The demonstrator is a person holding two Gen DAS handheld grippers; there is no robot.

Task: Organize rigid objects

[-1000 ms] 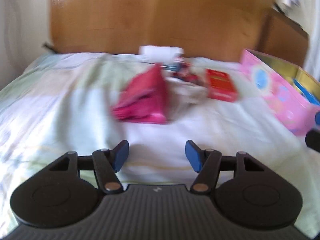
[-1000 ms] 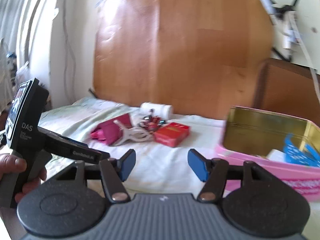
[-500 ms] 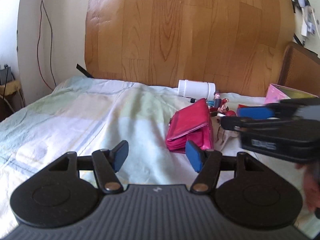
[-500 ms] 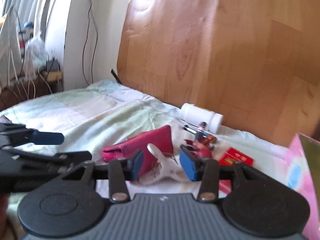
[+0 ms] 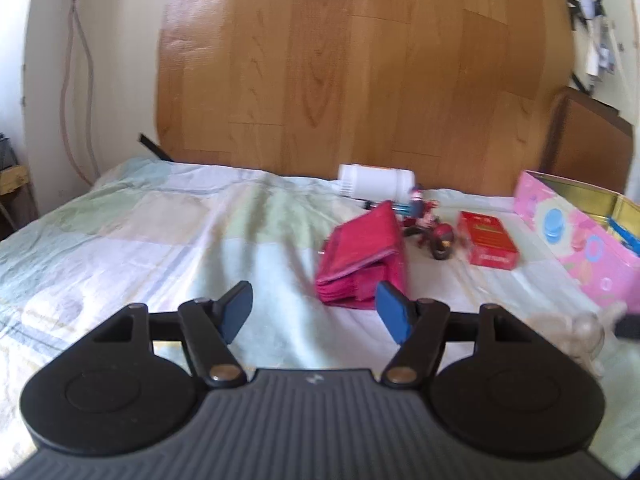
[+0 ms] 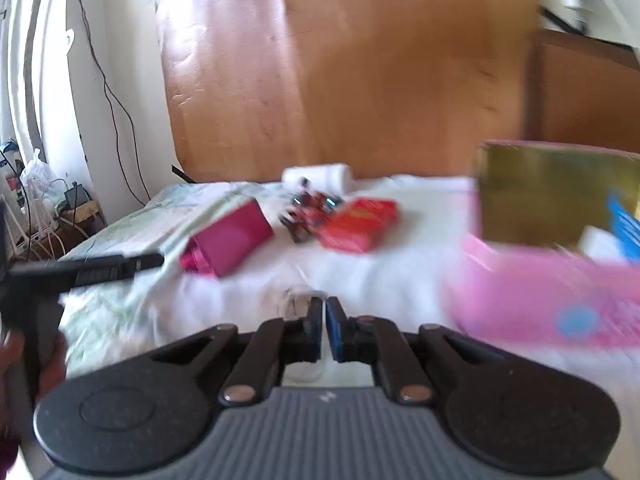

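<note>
Scene on a bed sheet (image 5: 168,248) before a wooden headboard (image 5: 360,60). Landmark: the magenta wallet (image 5: 366,258), lying on the sheet. Behind the wallet lies a white bottle (image 5: 376,184) on its side; just to its right sits a small red toy (image 5: 434,232), then a red card box (image 5: 490,240). Farther right stands an open pink tin (image 5: 576,240) with a gold interior. The left gripper (image 5: 316,312) hovers near the wallet, its jaws opening with nothing between them. The right gripper (image 6: 323,326) is closed on a pale, translucent clip (image 6: 296,300), blurred, held nearer the camera than the wallet and toward the tin.
</note>
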